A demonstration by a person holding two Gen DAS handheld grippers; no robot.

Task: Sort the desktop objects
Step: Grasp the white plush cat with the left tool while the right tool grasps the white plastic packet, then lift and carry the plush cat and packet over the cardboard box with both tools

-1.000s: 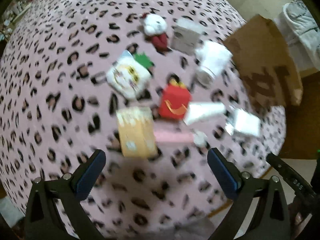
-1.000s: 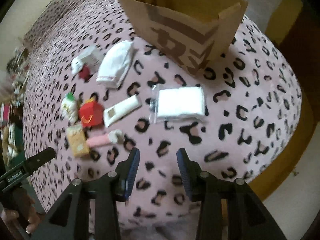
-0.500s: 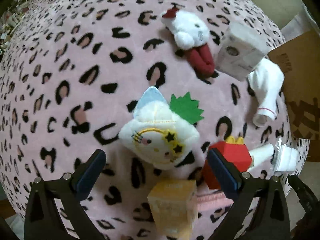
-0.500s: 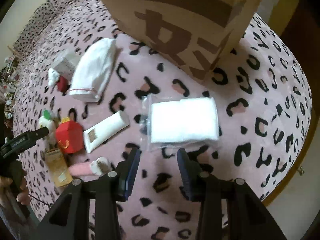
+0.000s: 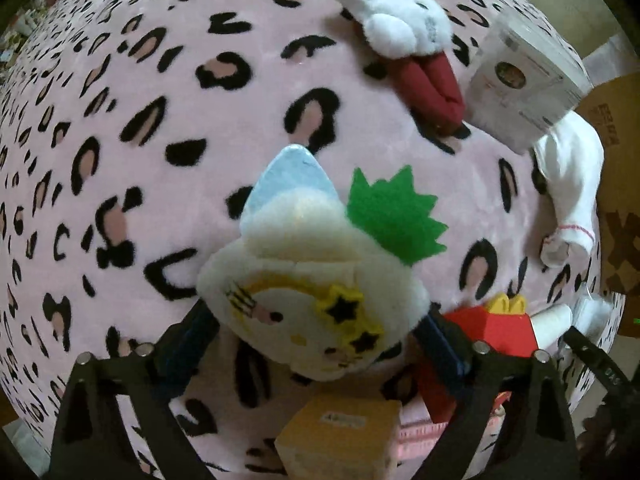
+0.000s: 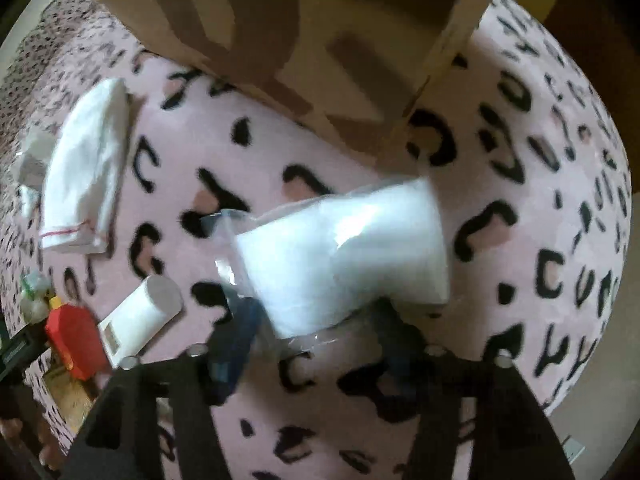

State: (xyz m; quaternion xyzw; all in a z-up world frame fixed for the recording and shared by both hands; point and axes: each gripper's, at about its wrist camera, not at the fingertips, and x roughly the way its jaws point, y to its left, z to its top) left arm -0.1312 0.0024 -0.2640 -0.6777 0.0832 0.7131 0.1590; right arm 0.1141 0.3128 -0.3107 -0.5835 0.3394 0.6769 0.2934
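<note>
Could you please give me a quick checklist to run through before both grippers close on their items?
1. Cream plush toy sits between the closing fingers of the left gripper: ok.
2. Left pads pressing the plush: cannot tell.
3. Red box clear of the left fingers: not ok, it crowds one.
4. White packet in a clear bag between the opening fingers of the right gripper: ok.
5. Paper bag upright nearby: ok.
</note>
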